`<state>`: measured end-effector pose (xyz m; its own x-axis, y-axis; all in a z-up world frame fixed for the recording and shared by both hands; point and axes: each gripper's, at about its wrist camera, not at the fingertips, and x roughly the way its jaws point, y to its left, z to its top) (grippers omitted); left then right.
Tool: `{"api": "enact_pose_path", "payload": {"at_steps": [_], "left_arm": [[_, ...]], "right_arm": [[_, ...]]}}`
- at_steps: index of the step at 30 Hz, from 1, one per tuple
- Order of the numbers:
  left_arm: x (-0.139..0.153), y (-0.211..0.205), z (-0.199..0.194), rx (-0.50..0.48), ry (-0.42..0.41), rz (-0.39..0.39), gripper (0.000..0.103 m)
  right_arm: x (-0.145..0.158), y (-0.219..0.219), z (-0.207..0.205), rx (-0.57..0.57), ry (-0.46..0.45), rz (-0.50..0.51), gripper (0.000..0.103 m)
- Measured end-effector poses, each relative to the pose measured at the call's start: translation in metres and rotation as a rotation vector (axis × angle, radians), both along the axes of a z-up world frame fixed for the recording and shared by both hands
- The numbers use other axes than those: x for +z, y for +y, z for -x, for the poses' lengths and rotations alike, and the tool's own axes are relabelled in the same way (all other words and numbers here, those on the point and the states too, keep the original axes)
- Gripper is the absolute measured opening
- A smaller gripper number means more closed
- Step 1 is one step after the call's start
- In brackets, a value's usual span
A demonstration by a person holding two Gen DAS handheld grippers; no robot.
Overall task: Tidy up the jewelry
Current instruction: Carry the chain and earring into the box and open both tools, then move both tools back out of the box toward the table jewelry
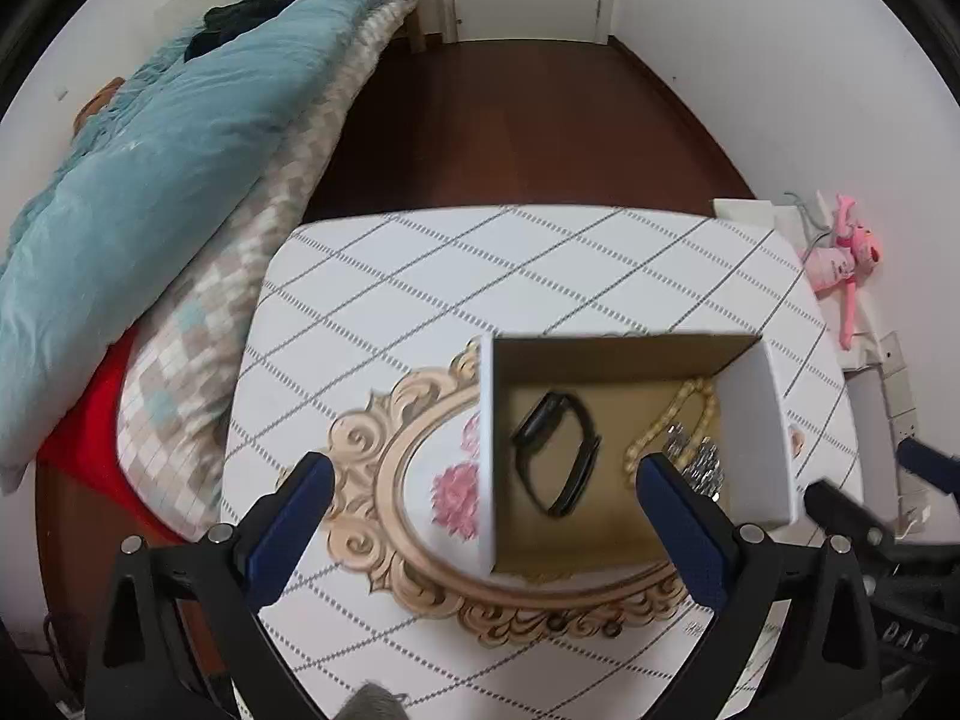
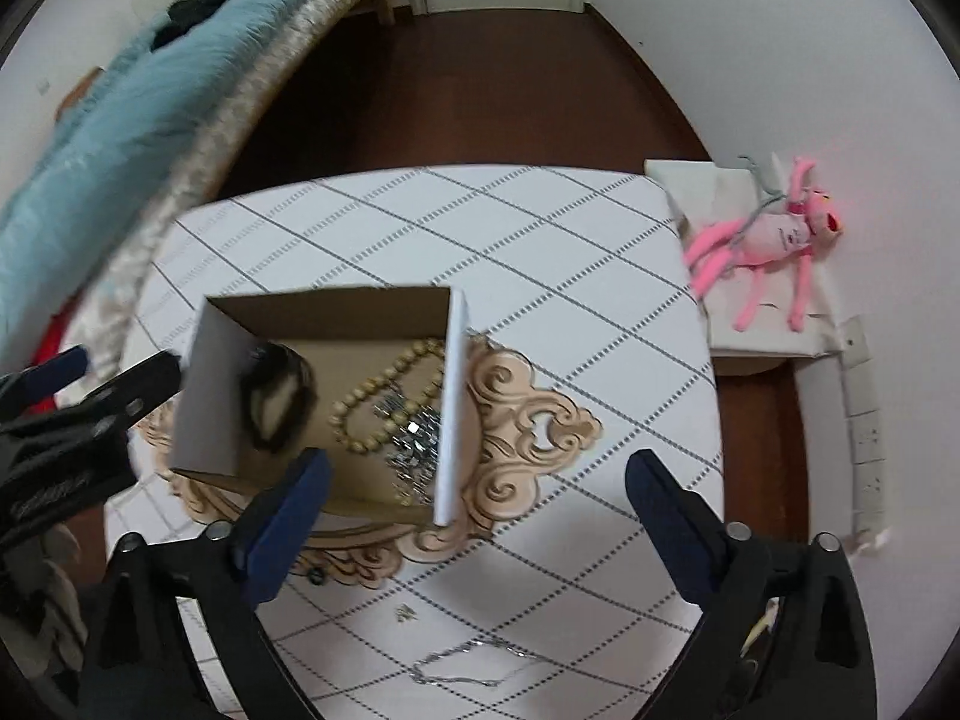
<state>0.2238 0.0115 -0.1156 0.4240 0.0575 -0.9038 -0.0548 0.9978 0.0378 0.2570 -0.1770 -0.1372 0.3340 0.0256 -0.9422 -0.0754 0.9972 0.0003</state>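
An open cardboard box (image 1: 624, 354) (image 2: 207, 396) stands on an ornate gold-framed tray (image 1: 414, 576) (image 2: 528, 420) on the table. Inside it lie a black watch (image 1: 558, 450) (image 2: 276, 399), a beige bead necklace (image 1: 690, 408) (image 2: 372, 396) and a sparkly silver piece (image 1: 702, 468) (image 2: 414, 450). A thin silver chain (image 2: 474, 663) and a small gold item (image 2: 405, 613) lie on the tablecloth in front. My left gripper (image 1: 486, 480) is open and empty above the box's near left corner. My right gripper (image 2: 477, 480) is open and empty over the box's right wall.
The table has a white diamond-pattern cloth (image 1: 480, 276) (image 2: 540, 228). A bed with a blue duvet (image 1: 150, 156) (image 2: 120, 102) is at the left. A pink plush toy (image 1: 840, 258) (image 2: 774, 240) lies on a white ledge at the right. Dark wood floor (image 1: 510, 120) lies beyond.
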Motion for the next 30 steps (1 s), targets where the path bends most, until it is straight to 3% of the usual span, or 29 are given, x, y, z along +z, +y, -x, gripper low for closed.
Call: {"api": "enact_pose_path", "payload": {"at_steps": [9,21,26,30], "left_arm": [[0.003,0.004,0.024,0.015,-0.009,-0.014,0.103],[0.055,-0.001,0.069,0.012,-0.136,-0.037,0.103],[0.031,-0.014,0.097,0.008,-0.099,-0.063,0.103],[-0.012,-0.024,0.105,0.007,-0.006,-0.055,0.103]], "right_arm": [[0.003,0.009,0.012,0.003,-0.04,0.042,0.103],[0.06,0.001,0.06,-0.012,-0.149,-0.067,0.103],[0.04,-0.024,0.091,-0.074,-0.105,-0.088,0.103],[-0.007,-0.051,0.107,-0.152,-0.011,-0.107,0.103]]}}
